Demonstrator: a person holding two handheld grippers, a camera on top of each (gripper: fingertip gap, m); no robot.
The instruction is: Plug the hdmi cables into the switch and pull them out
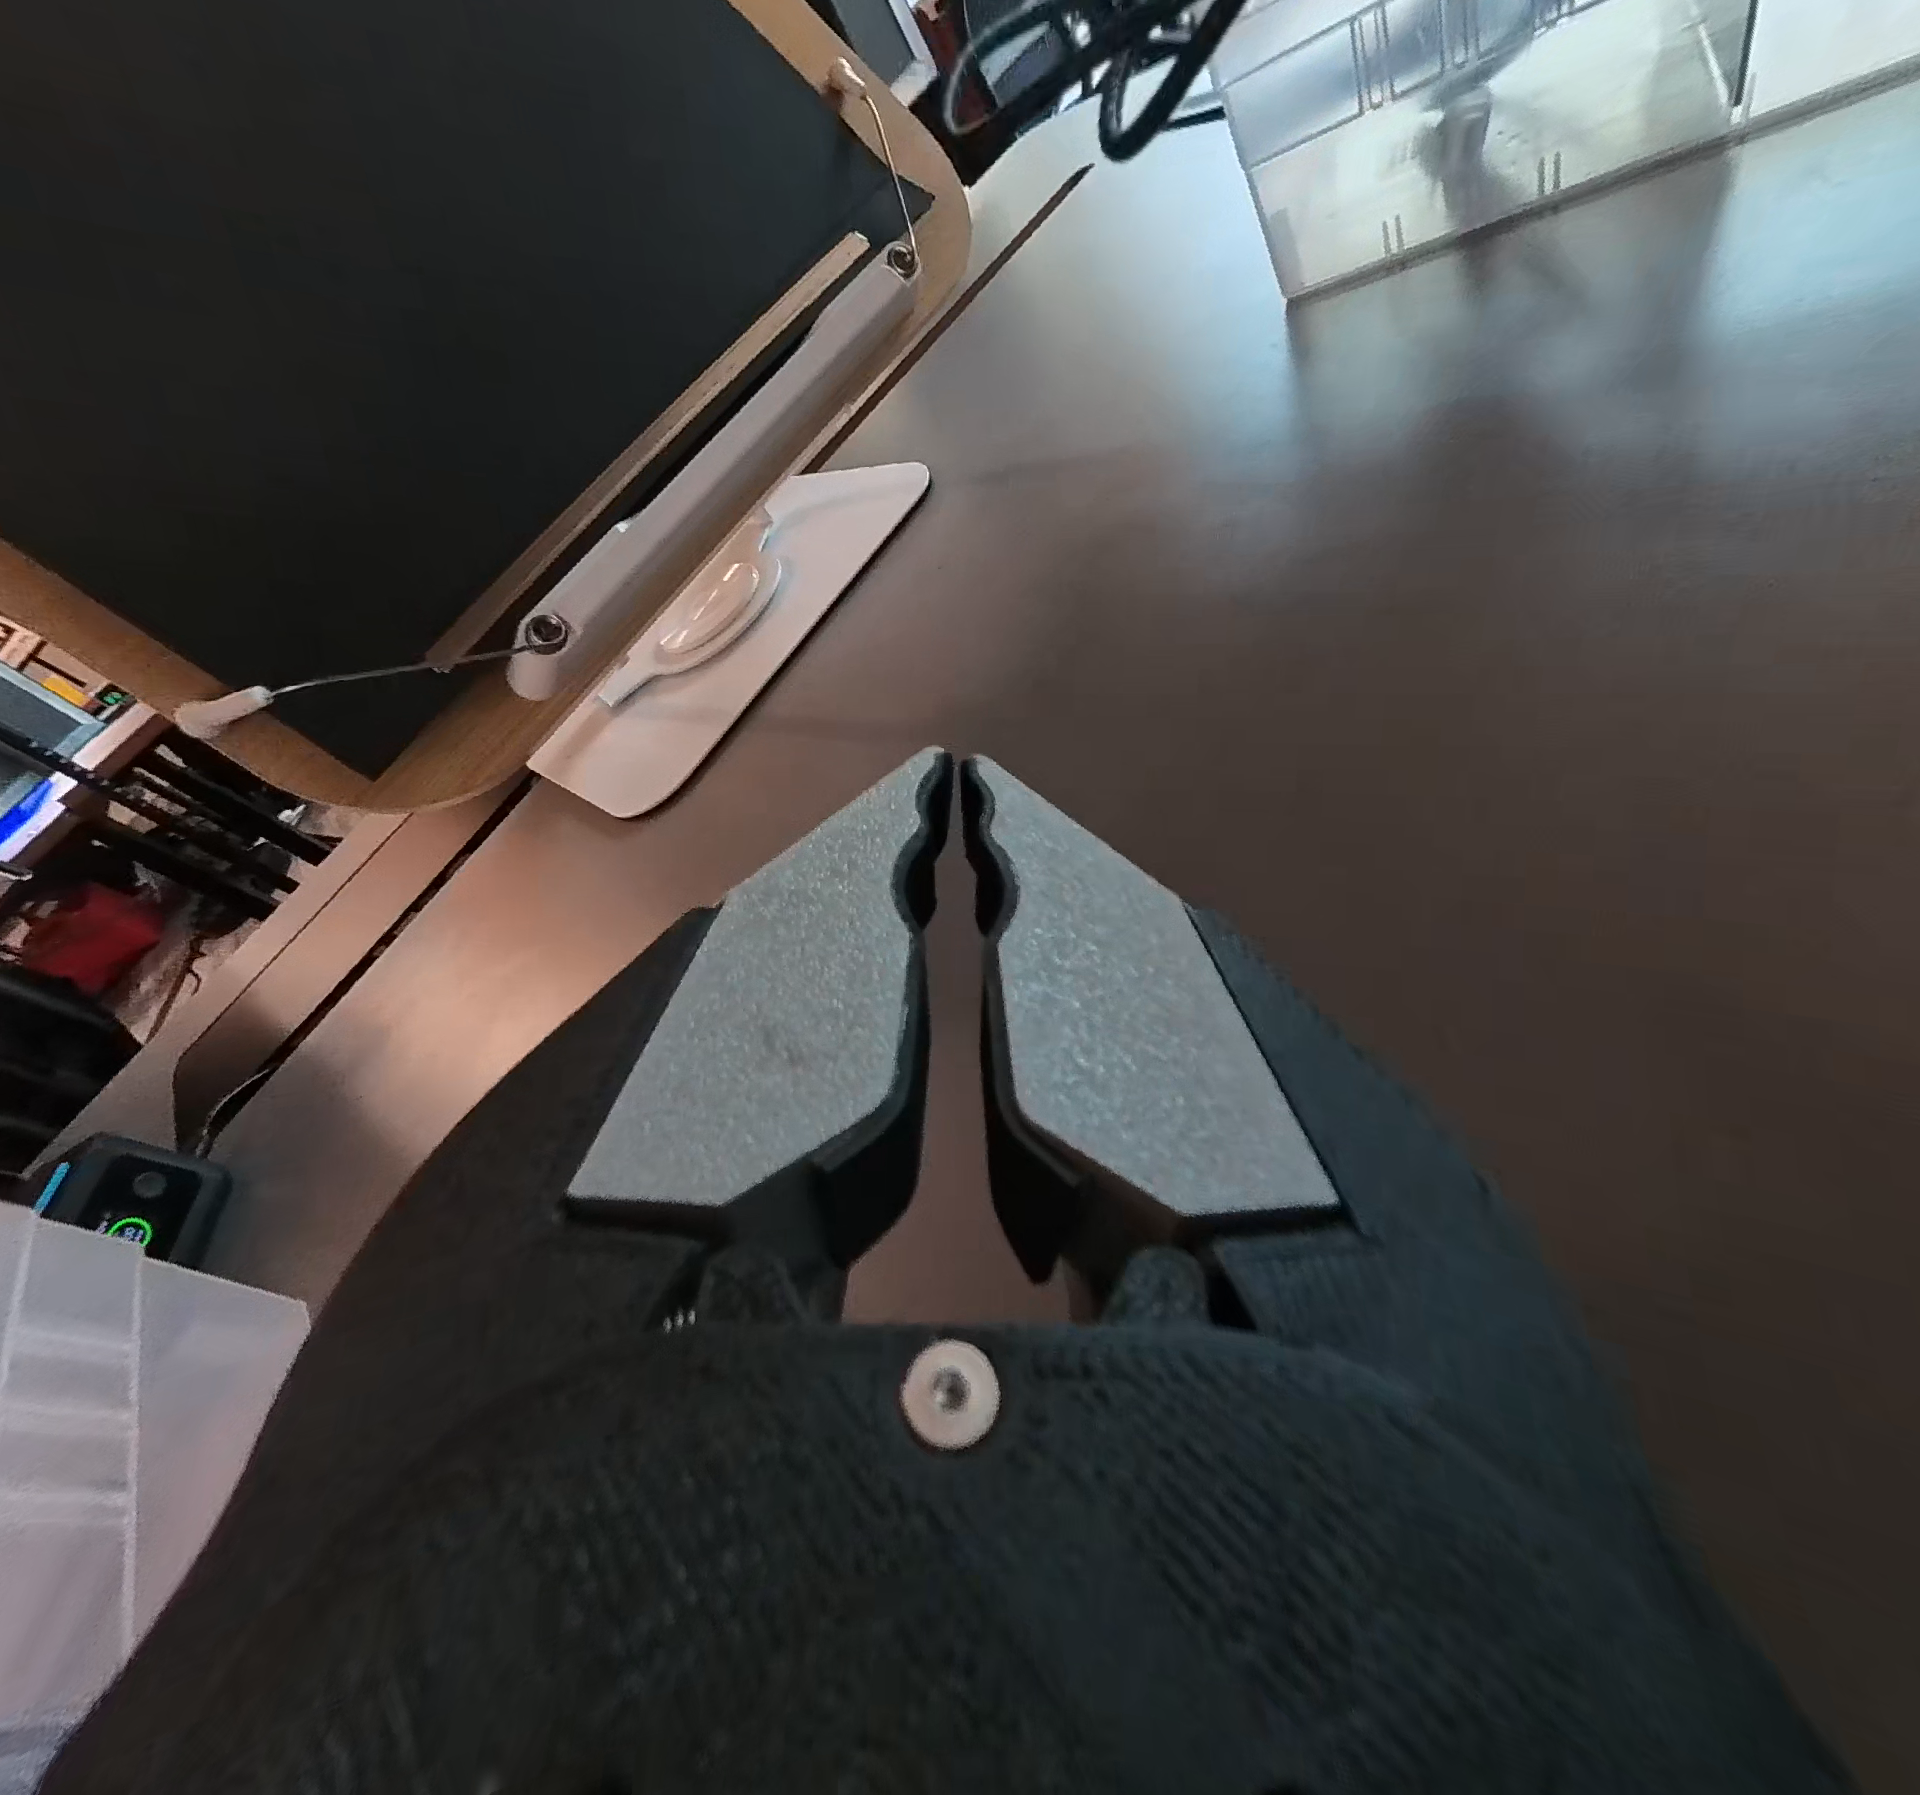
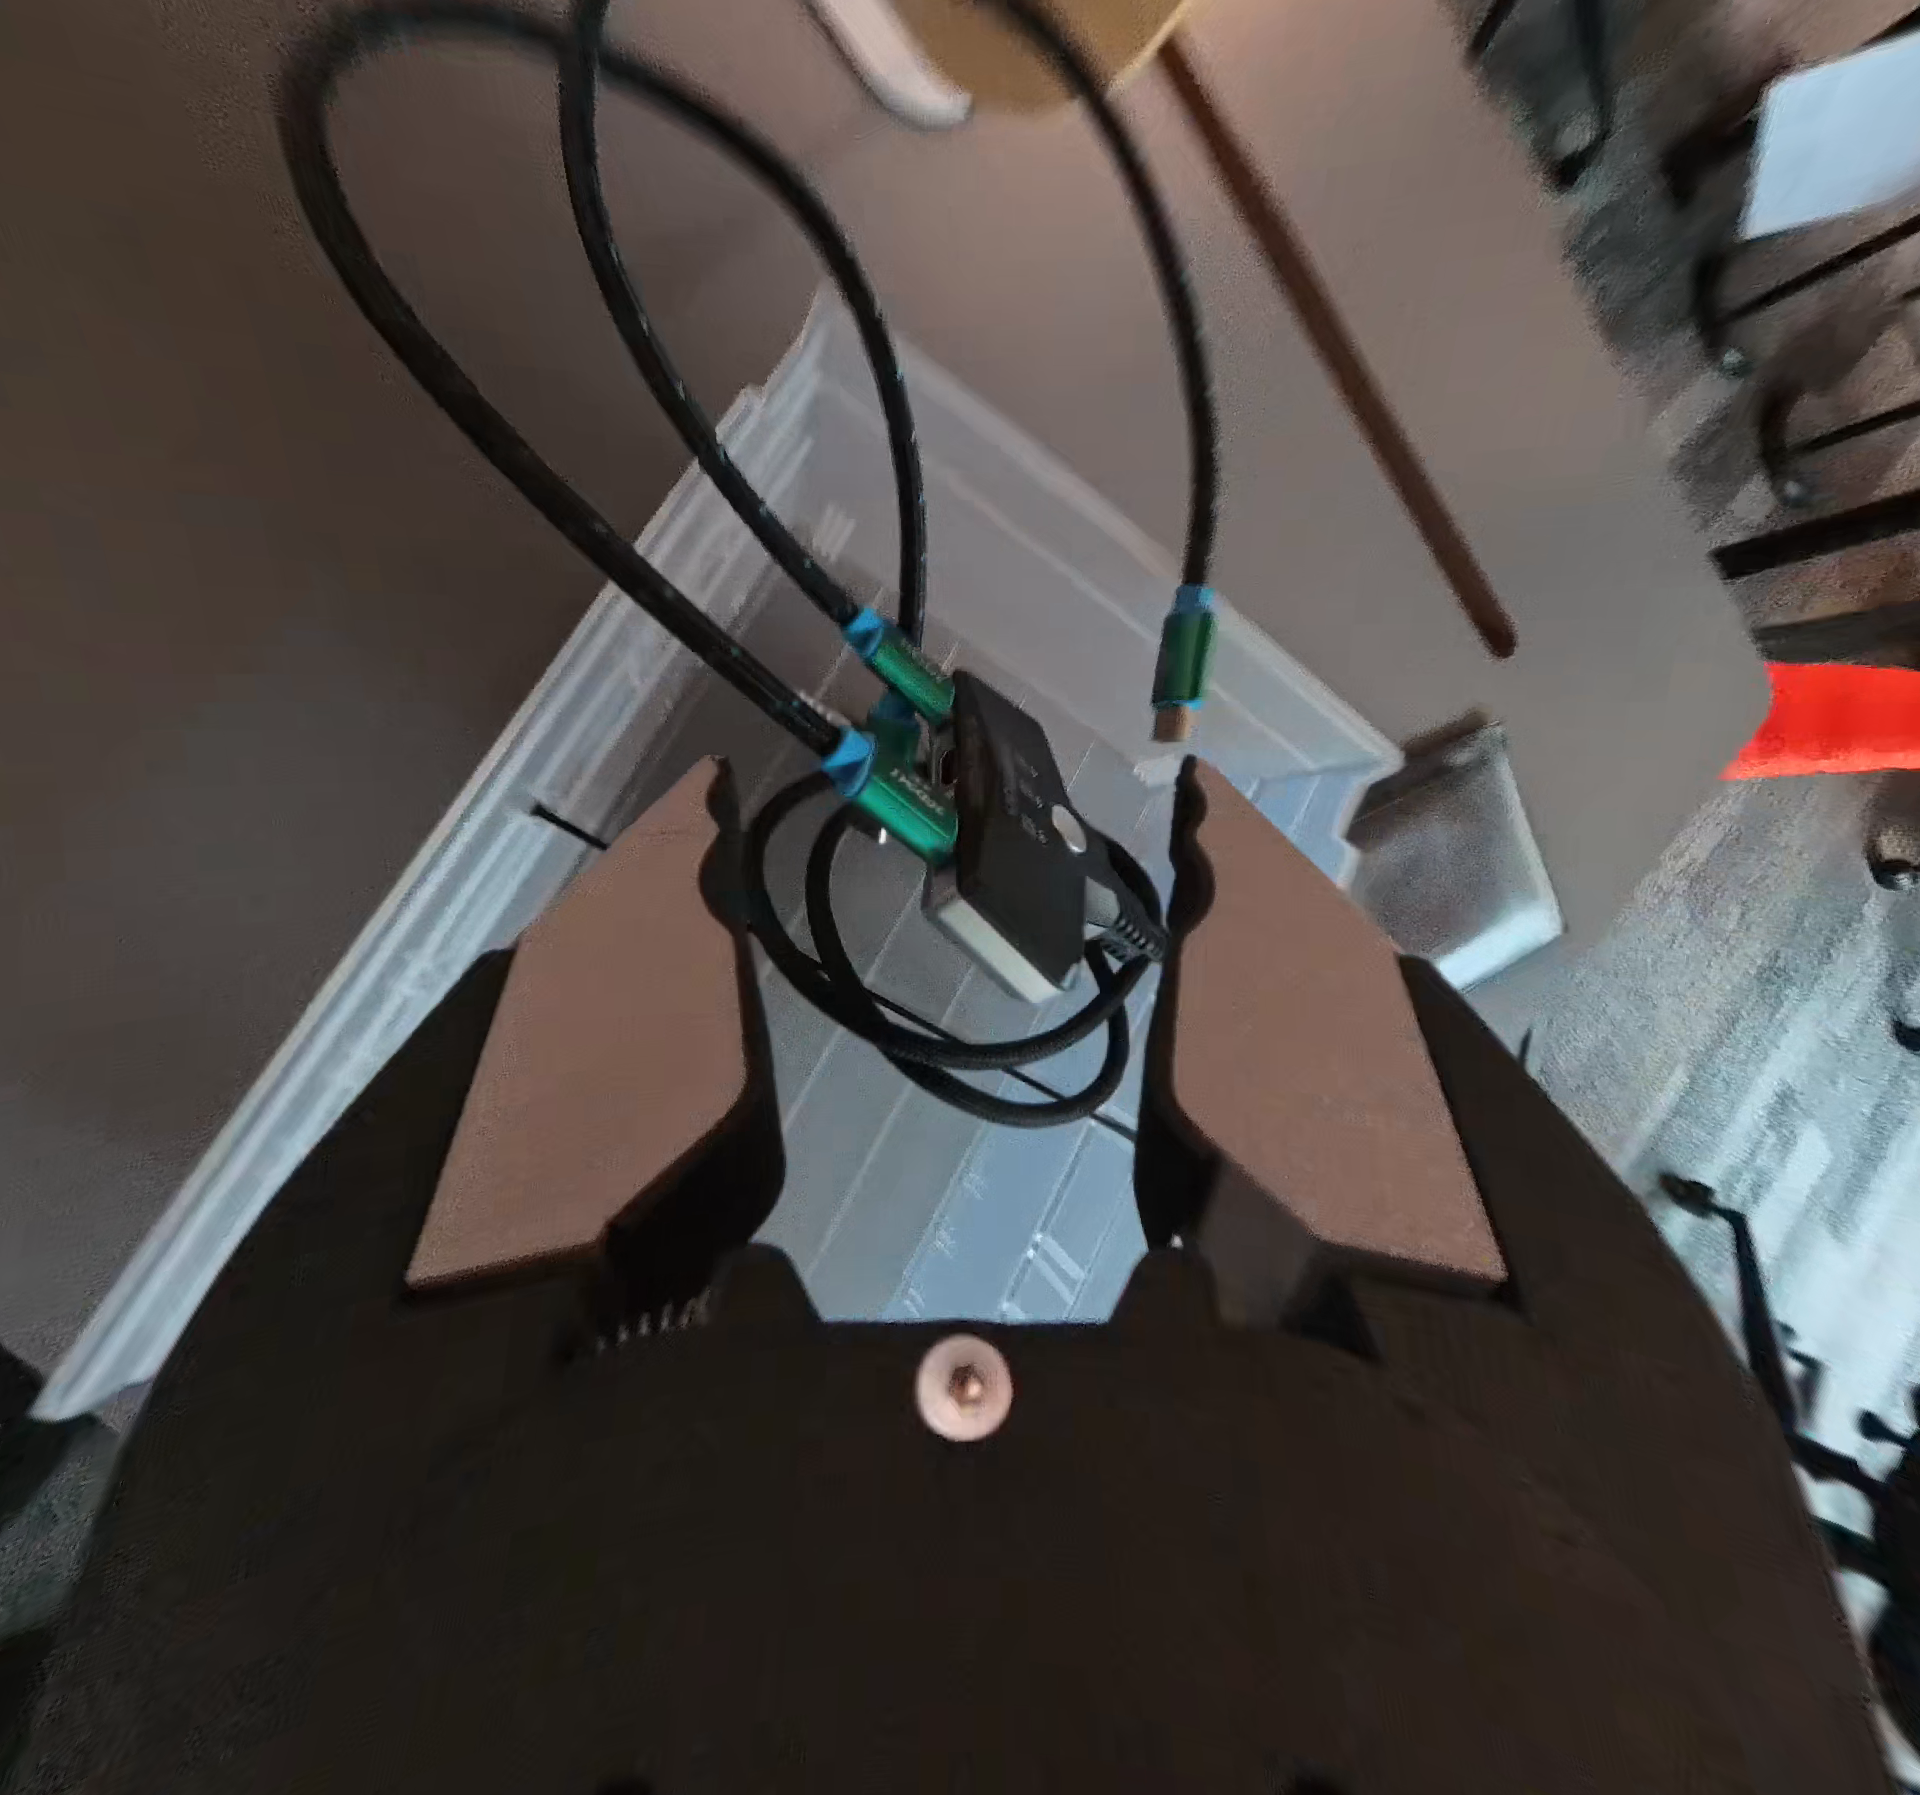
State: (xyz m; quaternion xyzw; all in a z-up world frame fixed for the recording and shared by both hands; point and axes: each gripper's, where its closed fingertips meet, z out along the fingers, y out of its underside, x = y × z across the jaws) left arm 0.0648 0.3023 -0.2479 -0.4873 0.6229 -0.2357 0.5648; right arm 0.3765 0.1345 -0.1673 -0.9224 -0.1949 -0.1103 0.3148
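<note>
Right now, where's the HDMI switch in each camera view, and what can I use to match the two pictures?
Left wrist view: the switch is not clearly in it; only a blurred tangle of black cables shows at top centre.
Right wrist view: the black switch sits centre frame, between the open right gripper's fingertips, untouched.
Shared landmark: the clear plastic bin.

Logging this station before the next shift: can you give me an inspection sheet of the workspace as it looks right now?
Surface: dark brown table, bare near the left gripper.
Job's things: black switch lies on a clear plastic bin; two green plugs sit at its side, a third green plug hangs free.
Clutter: white stand base under a wood-framed black panel.
Grippers: left gripper shut, empty; right gripper open above the switch, not touching.
Cables: black braided cables loop upward.
Surroundings: shelves and grey floor, blurred.
</note>
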